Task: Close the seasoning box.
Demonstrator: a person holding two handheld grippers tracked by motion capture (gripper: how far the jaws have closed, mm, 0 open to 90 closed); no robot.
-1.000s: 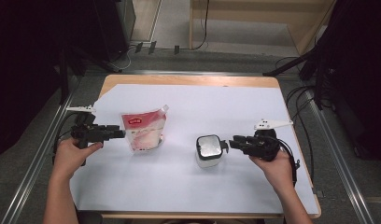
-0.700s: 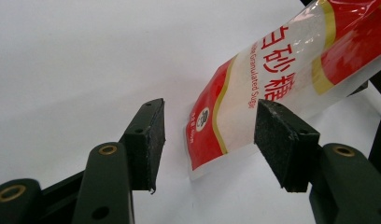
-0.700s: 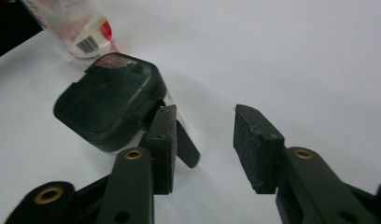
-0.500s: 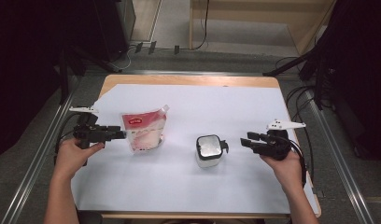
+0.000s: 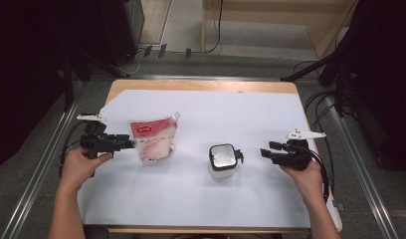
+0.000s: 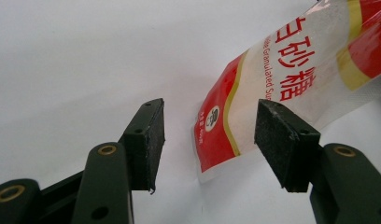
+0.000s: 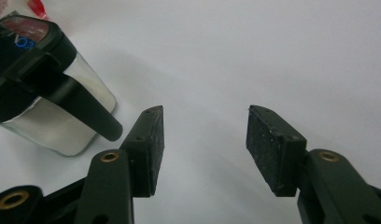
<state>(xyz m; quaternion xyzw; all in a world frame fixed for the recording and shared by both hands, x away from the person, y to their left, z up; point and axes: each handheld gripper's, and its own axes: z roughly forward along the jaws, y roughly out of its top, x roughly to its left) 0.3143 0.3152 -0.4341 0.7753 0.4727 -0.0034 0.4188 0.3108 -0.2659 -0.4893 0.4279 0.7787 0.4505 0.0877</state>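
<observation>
A person sits at a white tabletop (image 5: pixel 201 199) with a gripper in each hand. Near the left edge, the left gripper (image 5: pixel 125 142) points at a red and white sugar pouch (image 5: pixel 153 139) that stands upright. In the left gripper view the jaws stand well apart, the pouch's lower corner (image 6: pixel 216 140) between them, neither pad pressing on it. To take the pouch well, the jaws probably need to slide further onto that sealed edge before closing, so the grip lands on flat film, not the bulging sugar.

Toward the middle, nearer the front edge, sits a small clear jar (image 5: pixel 222 161) with a black lid and side handle. The right gripper (image 5: pixel 266 151), near the right edge, points at it but is apart from it. Its jaws have just been opening and now stand wide with nothing between them; in the right gripper view the jar (image 7: pixel 44 93) lies off to the left.
</observation>
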